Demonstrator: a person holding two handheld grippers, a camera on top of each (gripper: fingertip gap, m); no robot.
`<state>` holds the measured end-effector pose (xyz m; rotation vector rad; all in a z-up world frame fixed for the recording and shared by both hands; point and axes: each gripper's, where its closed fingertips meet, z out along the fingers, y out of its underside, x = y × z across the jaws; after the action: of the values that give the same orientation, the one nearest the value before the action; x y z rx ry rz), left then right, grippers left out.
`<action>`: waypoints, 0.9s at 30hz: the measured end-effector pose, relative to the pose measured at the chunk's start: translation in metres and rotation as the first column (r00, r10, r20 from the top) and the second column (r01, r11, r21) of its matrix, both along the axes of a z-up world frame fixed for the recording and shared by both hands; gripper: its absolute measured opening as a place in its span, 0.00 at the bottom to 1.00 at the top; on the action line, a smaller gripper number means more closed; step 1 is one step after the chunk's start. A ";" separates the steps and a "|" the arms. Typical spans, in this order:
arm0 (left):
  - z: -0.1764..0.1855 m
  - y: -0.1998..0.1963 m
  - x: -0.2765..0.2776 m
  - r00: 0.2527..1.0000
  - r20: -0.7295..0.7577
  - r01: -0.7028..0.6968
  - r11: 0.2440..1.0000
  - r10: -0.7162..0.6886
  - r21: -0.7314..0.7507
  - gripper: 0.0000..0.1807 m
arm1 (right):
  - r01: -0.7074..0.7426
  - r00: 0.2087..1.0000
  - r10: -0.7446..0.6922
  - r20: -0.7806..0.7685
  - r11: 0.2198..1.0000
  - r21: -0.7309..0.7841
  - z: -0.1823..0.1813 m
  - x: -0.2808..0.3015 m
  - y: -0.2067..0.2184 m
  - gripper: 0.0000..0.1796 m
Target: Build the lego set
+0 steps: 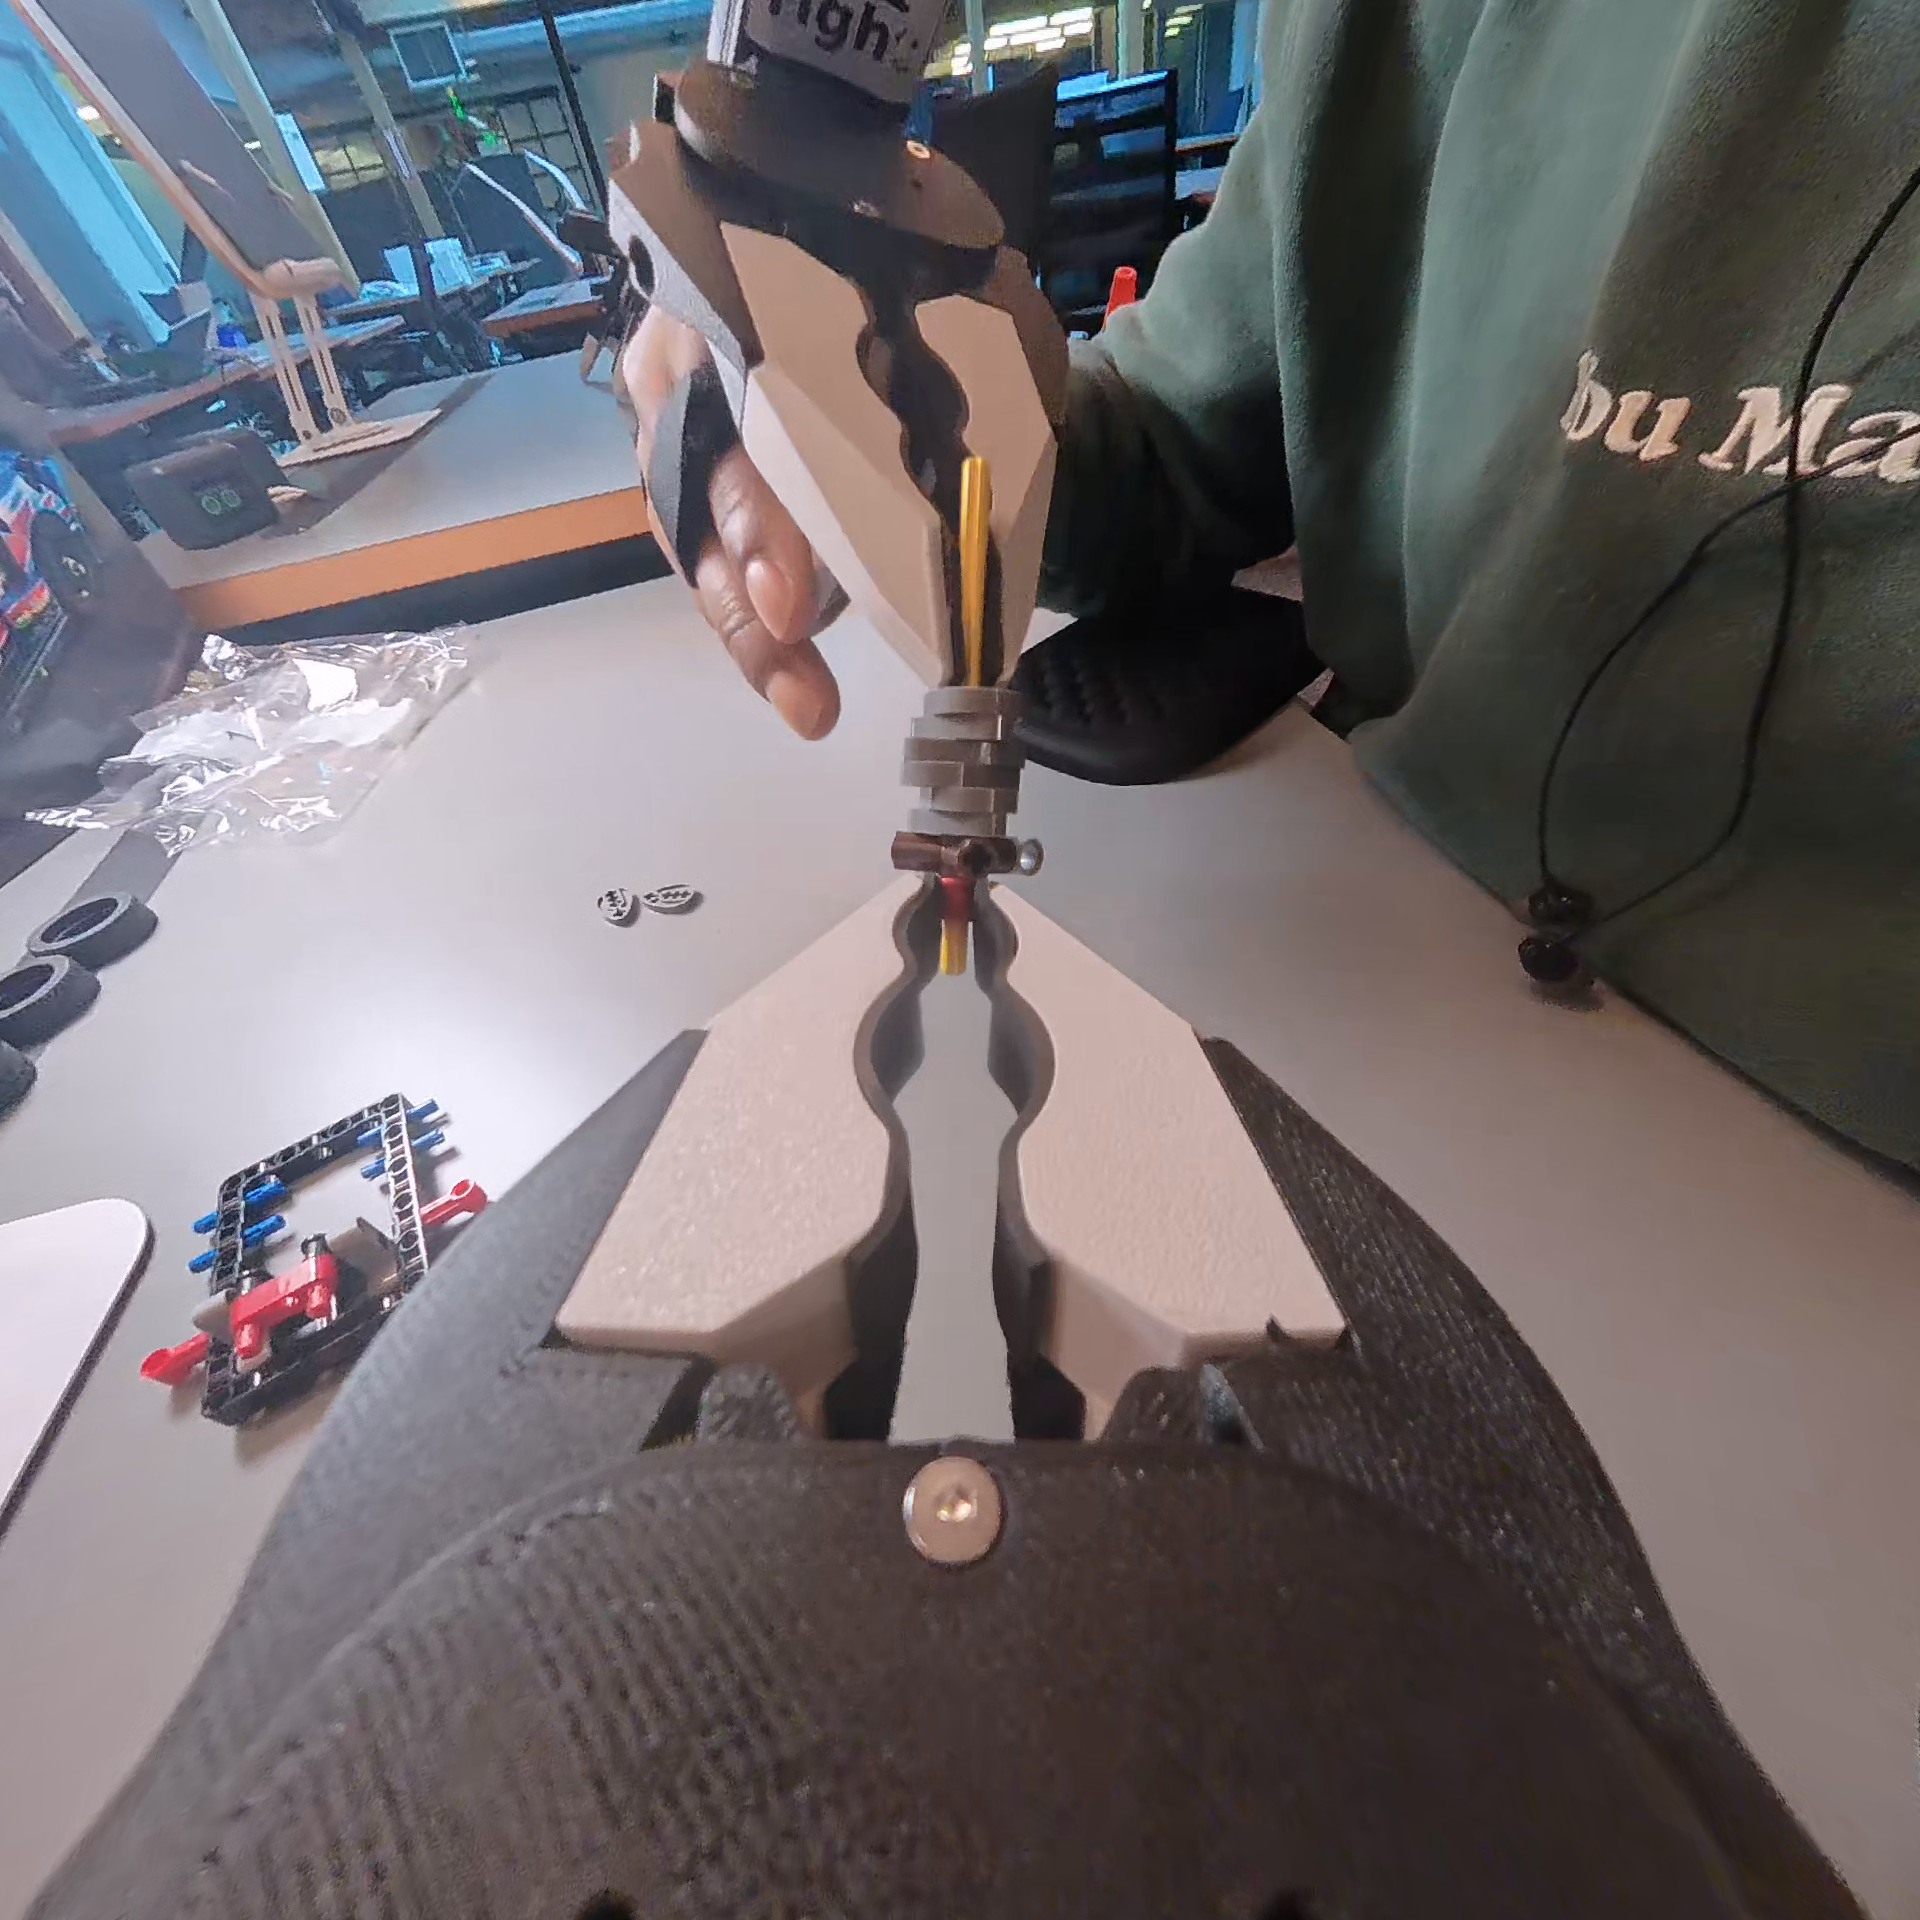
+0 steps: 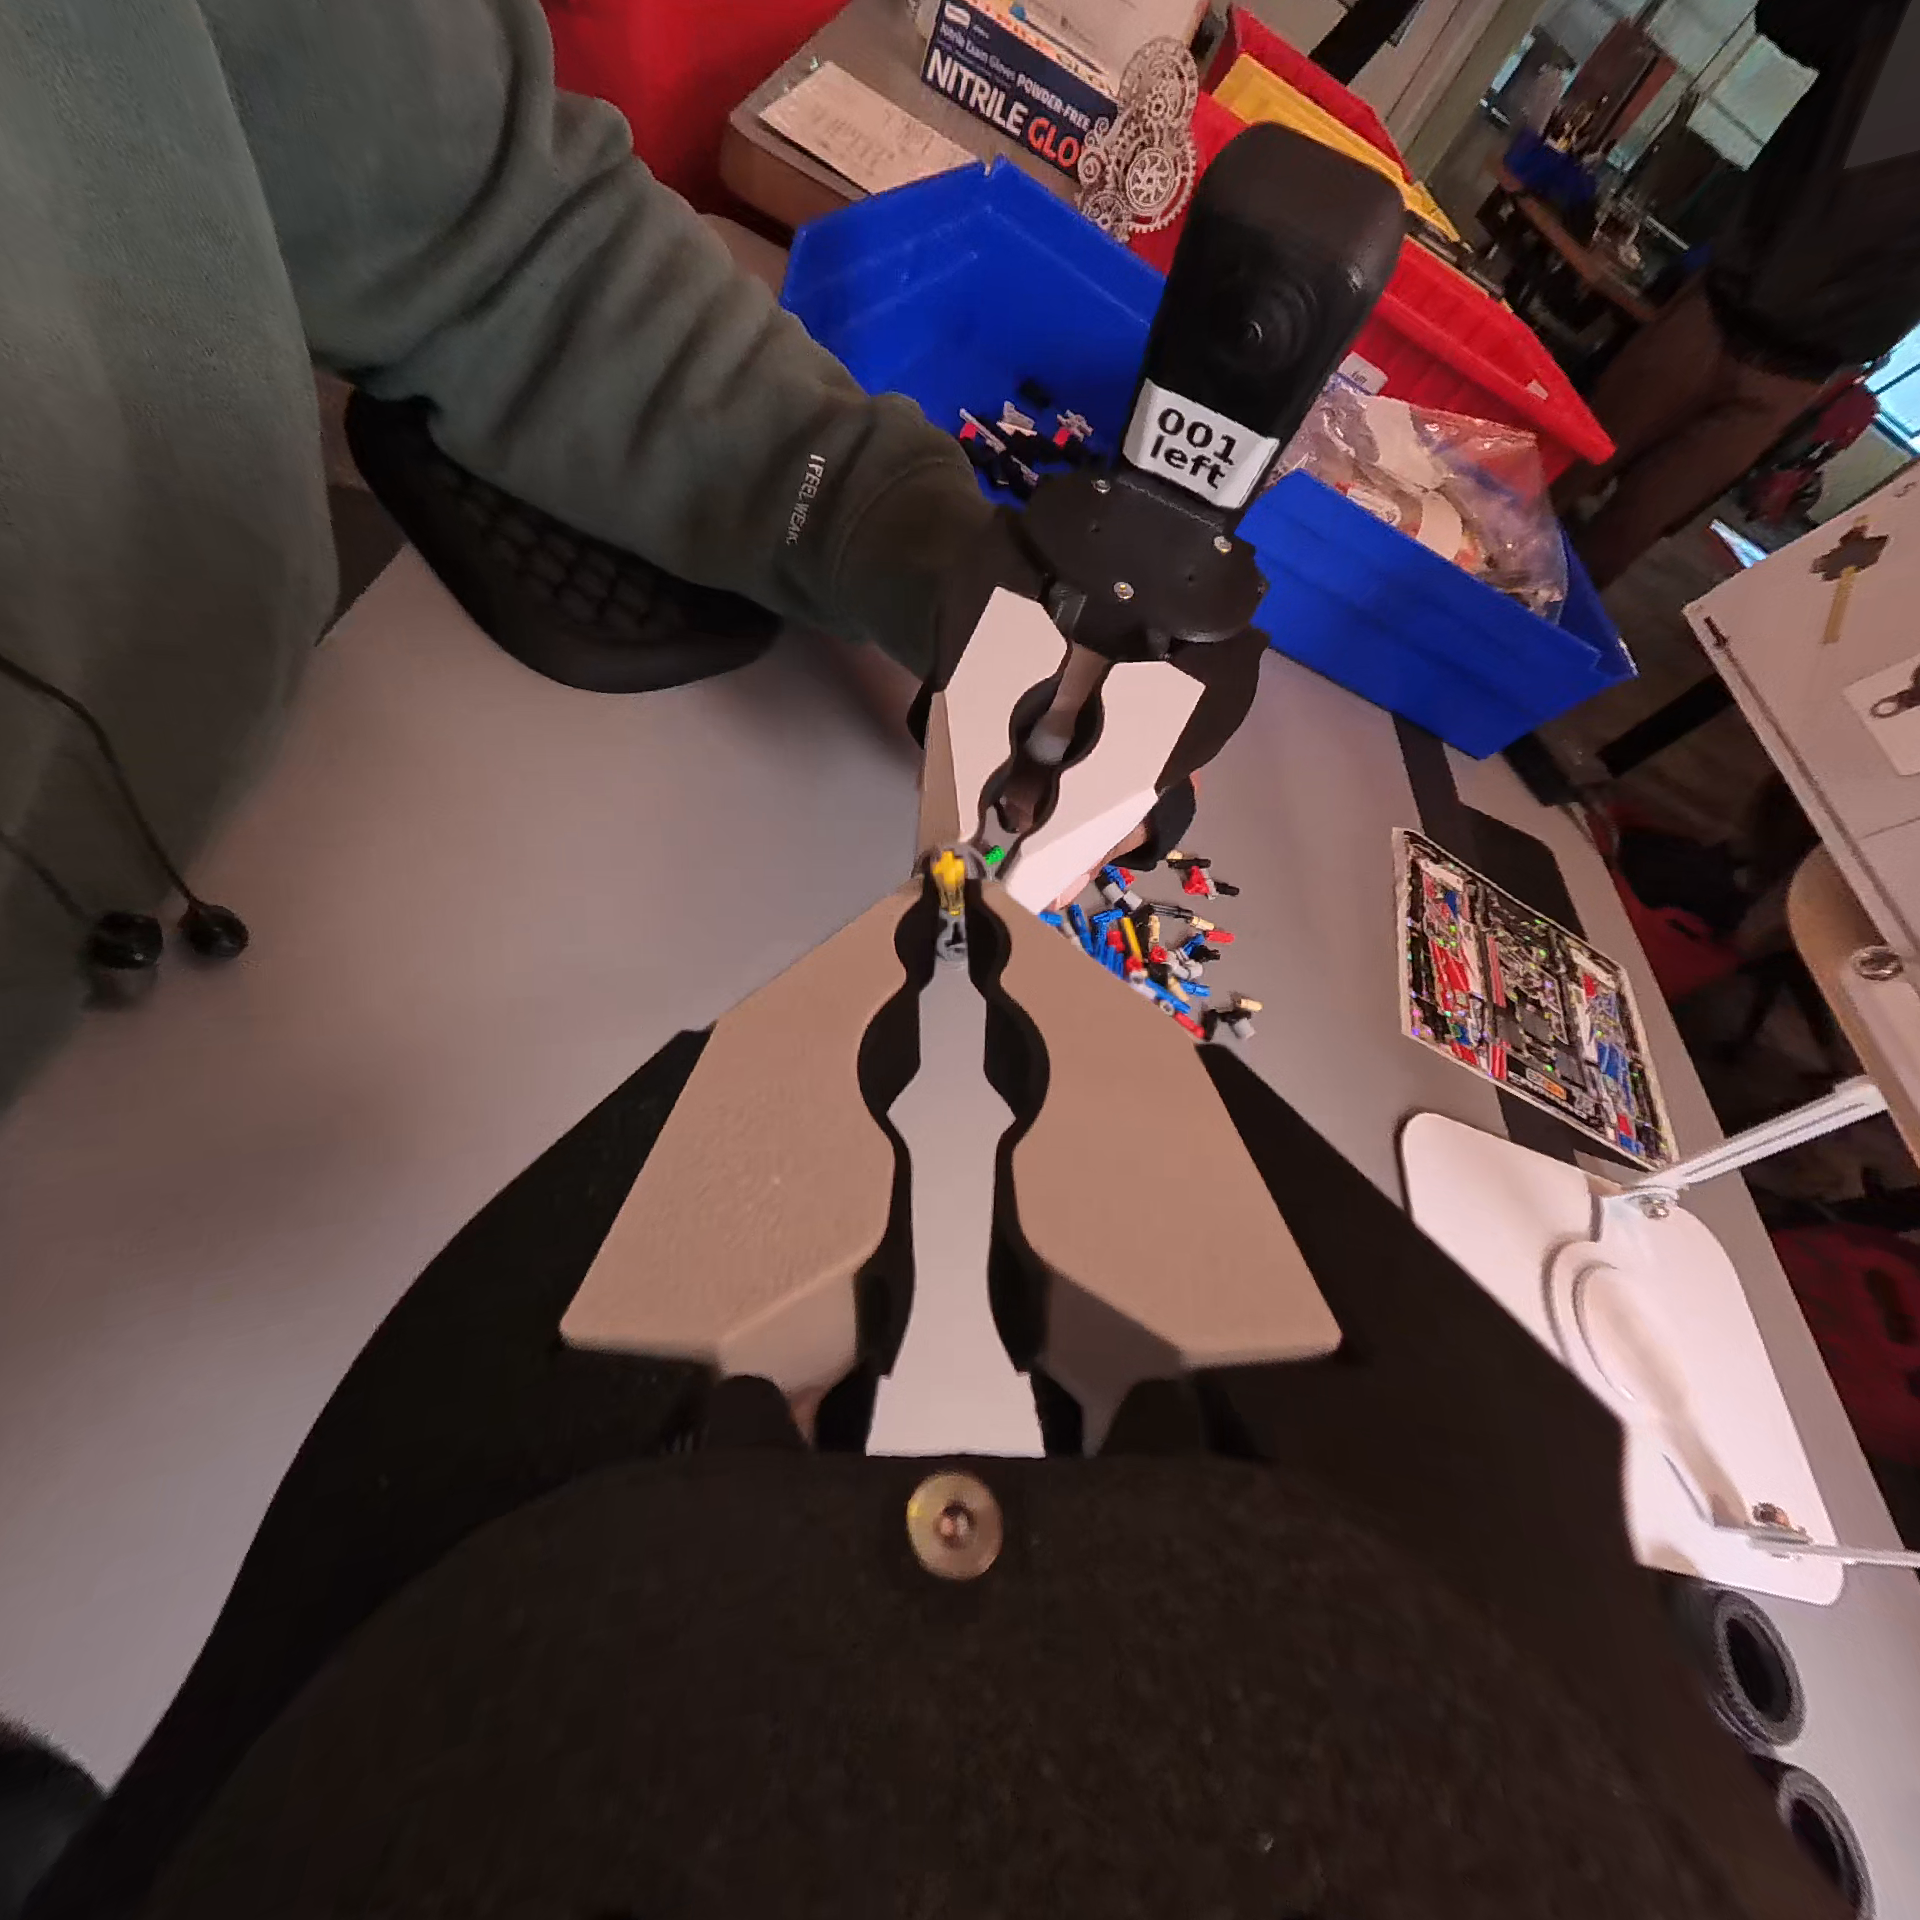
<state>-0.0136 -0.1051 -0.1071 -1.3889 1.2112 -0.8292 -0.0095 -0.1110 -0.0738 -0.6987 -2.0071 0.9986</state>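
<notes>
A yellow axle (image 1: pixel 975 561) carries a stack of grey pieces (image 1: pixel 961 758), a dark brown connector (image 1: pixel 935 854) and a red bush (image 1: pixel 956 894). It is held in the air above the grey table (image 1: pixel 623 1039). My left gripper (image 1: pixel 956 904) is shut on the axle's lower end, just below the connector. My right gripper (image 1: pixel 971 665) comes from above and is shut on the upper end, its tips against the grey stack. In the right wrist view my right gripper (image 2: pixel 951 894) pinches the yellow axle (image 2: pixel 947 868), with the left gripper (image 2: pixel 987 847) meeting it tip to tip.
A black frame with blue pins and red parts (image 1: pixel 312 1247) lies at the left, near tyres (image 1: pixel 62 956) and a plastic bag (image 1: pixel 270 717). Loose pins (image 2: pixel 1153 945), a sticker sheet (image 2: pixel 1517 997), a blue bin (image 2: pixel 1039 301) and a white stand base (image 2: pixel 1621 1330) lie to the right. Both grippers' tips are close together, under 4 cm apart. The white stand base (image 2: pixel 1621 1330) is about equally far from each gripper, around 40 centimetres.
</notes>
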 end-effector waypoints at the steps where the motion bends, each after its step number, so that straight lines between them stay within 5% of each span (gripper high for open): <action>1: -0.001 0.000 0.001 1.000 -0.009 -0.003 1.000 0.003 -0.001 0.02 | -0.002 1.000 0.002 -0.002 1.000 0.018 -0.001 0.000 0.000 0.01; 5: -0.006 0.002 0.004 1.000 -0.007 -0.005 1.000 0.005 -0.011 0.02 | 0.032 0.999 -0.031 -0.017 0.998 0.055 -0.006 0.005 0.001 0.02; 7: 0.003 0.005 0.006 0.999 0.046 -0.017 1.000 0.017 0.006 0.02 | 0.055 0.998 -0.055 -0.030 0.998 -0.020 0.004 0.018 0.011 0.11; 10: -0.005 0.016 -0.002 0.995 0.010 -0.100 0.995 0.100 0.019 0.02 | 0.218 0.975 -0.221 -0.020 0.972 -0.092 0.015 0.051 0.066 0.10; 15: -0.012 0.021 -0.002 0.994 0.022 -0.109 0.994 0.109 -0.023 0.03 | 0.496 0.817 -0.483 0.315 0.867 0.044 -0.075 0.120 0.164 0.10; 21: -0.016 0.022 0.005 0.993 0.026 -0.115 0.992 0.116 -0.049 0.03 | 0.476 0.767 -0.442 0.465 0.878 0.050 -0.136 0.112 0.172 0.14; 27: -0.013 0.023 0.003 0.990 0.075 -0.114 0.991 0.119 -0.069 0.02 | 0.451 0.755 -0.400 0.519 0.892 0.032 -0.141 0.090 0.172 0.15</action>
<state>-0.0105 -0.0824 -0.1197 -1.4517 1.0406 -0.8396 0.0809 0.0613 -0.2146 -1.5385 -2.0910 0.6712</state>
